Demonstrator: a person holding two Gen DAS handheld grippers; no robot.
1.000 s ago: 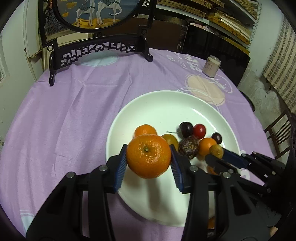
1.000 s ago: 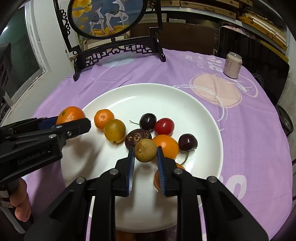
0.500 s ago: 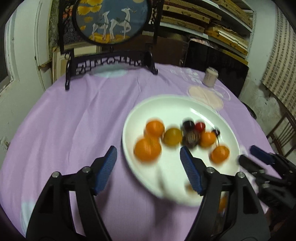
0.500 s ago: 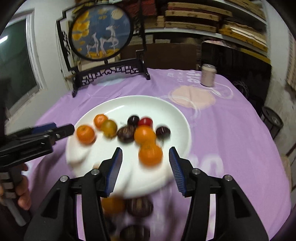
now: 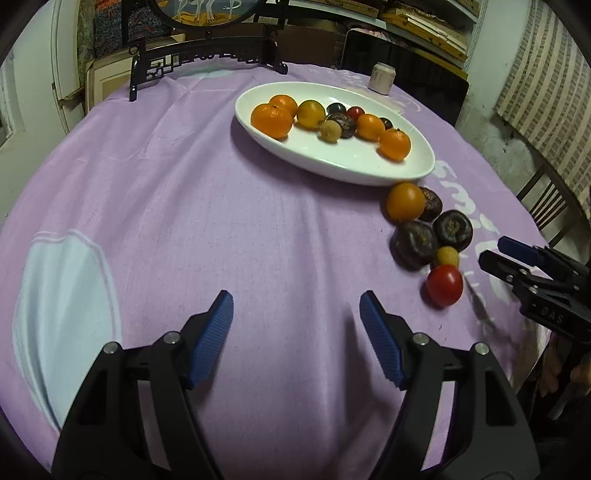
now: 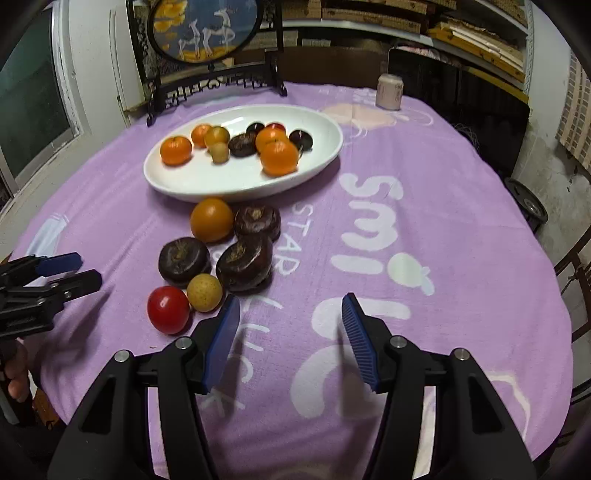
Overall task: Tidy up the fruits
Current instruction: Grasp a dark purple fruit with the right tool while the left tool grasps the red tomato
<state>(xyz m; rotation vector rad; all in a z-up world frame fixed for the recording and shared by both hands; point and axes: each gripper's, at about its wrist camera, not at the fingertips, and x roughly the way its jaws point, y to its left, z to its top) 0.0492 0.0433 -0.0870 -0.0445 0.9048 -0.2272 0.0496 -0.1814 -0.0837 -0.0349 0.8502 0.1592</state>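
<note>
Presently a round table under a purple cloth (image 6: 424,192) fills both views. At its far edge stands a dark carved stand (image 6: 218,83) carrying a round painted panel (image 6: 205,27); a small can (image 6: 388,91) sits near the far right edge.

On the far half of the cloth rests a white plate (image 6: 240,181). It holds several fruits: a large orange (image 5: 271,120) at its left end, another orange (image 6: 279,157) toward its right, smaller orange and yellow fruits between them, a dark wrinkled fruit (image 6: 242,144), a small tan fruit (image 6: 219,152) and dark and red cherries at the back.

Off the plate, on the cloth just in front of its near rim, lies a second group. An orange fruit (image 6: 211,219) lies nearest the plate, touching a dark fruit beside it. Two more dark fruits (image 6: 243,262) lie nearer the cameras, then a small yellow fruit (image 6: 204,291) and a red tomato (image 6: 168,309) close beside each other.

Left gripper (image 5: 295,336) hangs over bare cloth, well left of the loose group; its blue pads (image 5: 210,332) stand apart with nothing between them. Right gripper (image 6: 290,339) hovers over the white lettering, just right of the loose group; its jaws are opening and hold nothing. A hand (image 6: 16,373) shows on the left gripper's handle.
</note>
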